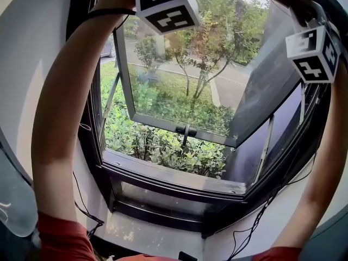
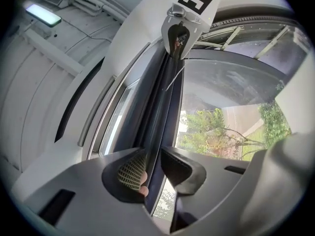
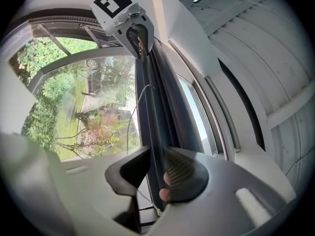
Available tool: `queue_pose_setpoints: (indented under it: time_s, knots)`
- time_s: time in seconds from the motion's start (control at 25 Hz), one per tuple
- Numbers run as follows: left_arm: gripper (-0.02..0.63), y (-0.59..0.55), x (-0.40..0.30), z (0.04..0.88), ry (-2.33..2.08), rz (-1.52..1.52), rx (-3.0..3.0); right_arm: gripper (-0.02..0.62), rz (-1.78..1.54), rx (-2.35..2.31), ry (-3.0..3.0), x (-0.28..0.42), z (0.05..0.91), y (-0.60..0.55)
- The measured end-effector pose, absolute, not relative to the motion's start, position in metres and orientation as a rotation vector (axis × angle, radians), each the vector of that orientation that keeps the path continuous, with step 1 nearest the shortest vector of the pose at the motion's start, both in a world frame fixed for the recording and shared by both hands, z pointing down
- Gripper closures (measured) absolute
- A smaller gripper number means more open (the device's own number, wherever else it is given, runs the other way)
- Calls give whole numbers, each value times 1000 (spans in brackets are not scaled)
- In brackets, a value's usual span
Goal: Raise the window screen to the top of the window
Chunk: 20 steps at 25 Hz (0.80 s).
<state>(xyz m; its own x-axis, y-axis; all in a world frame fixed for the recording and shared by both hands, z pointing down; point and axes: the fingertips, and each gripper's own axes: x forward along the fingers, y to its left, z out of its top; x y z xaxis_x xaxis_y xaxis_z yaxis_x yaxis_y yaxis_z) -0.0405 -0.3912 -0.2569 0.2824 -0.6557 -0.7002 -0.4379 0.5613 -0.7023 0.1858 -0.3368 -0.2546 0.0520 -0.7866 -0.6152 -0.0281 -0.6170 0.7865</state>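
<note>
- The step in hand looks like seating the window screen's slim dark pull bar point(image 2: 165, 97) at the top and letting go. The person should keep its left and right ends level, and check that it stays up before drawing either tool away, or it may slide back down.
- The grey plastic left gripper point(image 2: 152, 170) has its jaws partly apart. The bar runs between them, just beside the mesh-patterned pad, and does not look clamped.
- In the middle, the bar lies along the top of the dark metal window frame point(image 1: 174, 177). The opening below is unscreened, showing the outward-tilted glass sash point(image 1: 185, 80) and the green shrubs point(image 1: 163, 145).
- The grey plastic right gripper point(image 3: 157, 175) is likewise partly open, loosely straddling the bar's other end rather than gripping it.
</note>
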Motion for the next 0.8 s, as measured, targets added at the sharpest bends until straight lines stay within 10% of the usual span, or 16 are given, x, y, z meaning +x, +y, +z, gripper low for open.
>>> queue_pose_setpoints:
  time_s: [0.8]
  knots:
    - [508, -385, -76, -128, 1369, 144, -1519, 494, -1584, 1846, -1198, 182, -135, -328]
